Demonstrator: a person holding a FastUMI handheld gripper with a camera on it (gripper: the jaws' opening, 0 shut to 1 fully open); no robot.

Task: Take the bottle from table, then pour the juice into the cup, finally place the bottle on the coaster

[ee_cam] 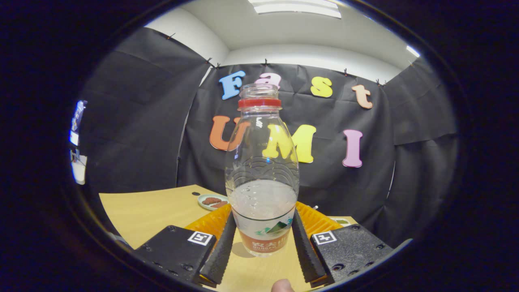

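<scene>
The bottle (pixel 262 190) stands upright on the tabletop (pixel 154 209), right between the fingers of the gripper (pixel 262 239). It is uncapped, mouth open at the top, a ring around its neck, and pale juice fills roughly its lower part. The fingers (pixel 221 253) sit tight against both sides of the bottle's labelled base, so the gripper is clamped on it. The bottle's base looks to be resting on the wood, with a small shadow beside it. Just behind the bottle, off to one side, there's a small dish (pixel 211 201) with something brownish in it. A fingertip (pixel 282 285) pokes in at the near edge, just behind the gripper.
</scene>
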